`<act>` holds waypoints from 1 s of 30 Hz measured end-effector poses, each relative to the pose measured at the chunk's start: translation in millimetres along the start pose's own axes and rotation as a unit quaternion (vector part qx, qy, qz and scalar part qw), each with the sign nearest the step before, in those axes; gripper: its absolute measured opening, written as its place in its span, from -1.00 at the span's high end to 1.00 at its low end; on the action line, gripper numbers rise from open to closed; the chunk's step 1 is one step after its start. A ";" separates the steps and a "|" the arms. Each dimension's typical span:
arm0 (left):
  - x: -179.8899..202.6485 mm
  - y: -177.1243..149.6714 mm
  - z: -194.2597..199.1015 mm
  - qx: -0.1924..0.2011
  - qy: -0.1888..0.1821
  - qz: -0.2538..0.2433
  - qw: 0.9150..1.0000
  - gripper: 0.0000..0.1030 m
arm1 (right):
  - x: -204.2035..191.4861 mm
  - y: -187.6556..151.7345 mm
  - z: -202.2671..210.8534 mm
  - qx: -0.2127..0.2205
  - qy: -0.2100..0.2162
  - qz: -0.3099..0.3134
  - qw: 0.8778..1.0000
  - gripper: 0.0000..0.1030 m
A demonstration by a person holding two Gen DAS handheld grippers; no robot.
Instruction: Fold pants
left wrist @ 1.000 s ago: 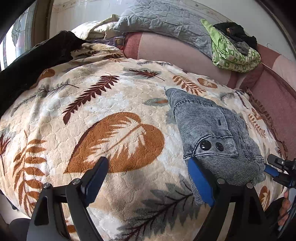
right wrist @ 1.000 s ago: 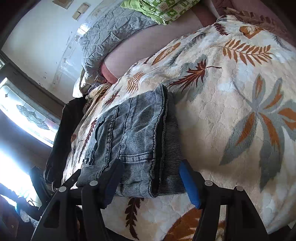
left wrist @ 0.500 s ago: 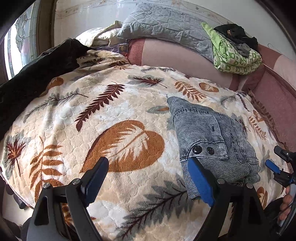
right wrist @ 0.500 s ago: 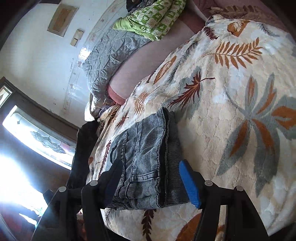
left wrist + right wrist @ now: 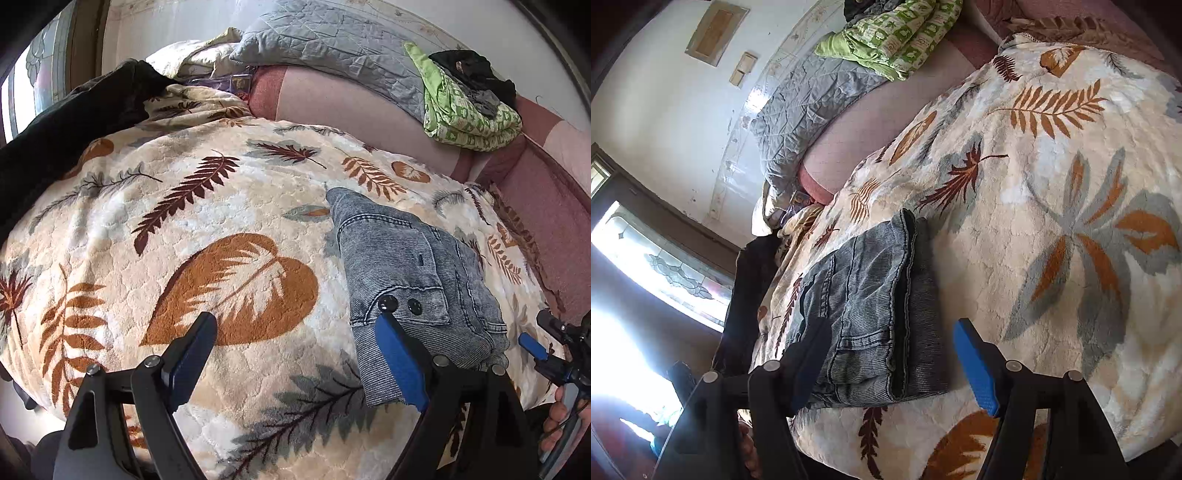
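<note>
1. Folded denim pants (image 5: pixel 413 273) lie on the leaf-print blanket (image 5: pixel 207 229), long axis pointing away from both tongs.
2. Left tongs (image 5: pixel 295 365) spread, empty; pants lie right of them.
3. Right tongs (image 5: pixel 890 369) spread, empty, nearer, straddling the bundle's near end.

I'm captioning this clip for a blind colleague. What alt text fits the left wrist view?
Folded grey denim pants lie on a cream blanket printed with leaves. The left gripper is open and empty in the foreground; the right gripper shows at the right edge. A grey quilted pillow lies behind.

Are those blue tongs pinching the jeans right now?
No. Both the left tongs and right tongs gape open, and the folded jeans lie free.
</note>
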State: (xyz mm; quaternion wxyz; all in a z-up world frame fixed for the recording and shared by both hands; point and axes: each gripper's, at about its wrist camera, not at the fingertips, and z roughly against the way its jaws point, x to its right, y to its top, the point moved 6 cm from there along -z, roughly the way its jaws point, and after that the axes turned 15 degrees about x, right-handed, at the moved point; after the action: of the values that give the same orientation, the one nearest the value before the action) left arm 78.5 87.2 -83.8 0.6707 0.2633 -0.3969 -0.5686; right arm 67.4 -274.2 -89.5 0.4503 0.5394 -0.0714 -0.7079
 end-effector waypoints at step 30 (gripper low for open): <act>-4.9 -13.0 -26.3 0.002 -0.019 -0.008 1.000 -0.70 | -6.4 -14.8 -22.0 -0.026 -0.031 0.046 0.998 -0.39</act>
State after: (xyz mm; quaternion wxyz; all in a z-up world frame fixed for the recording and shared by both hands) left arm 93.0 86.6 -109.9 0.6581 0.2570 -0.4088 -0.5777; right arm 77.5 -252.5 -102.7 0.4940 0.5013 -0.0914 -0.7045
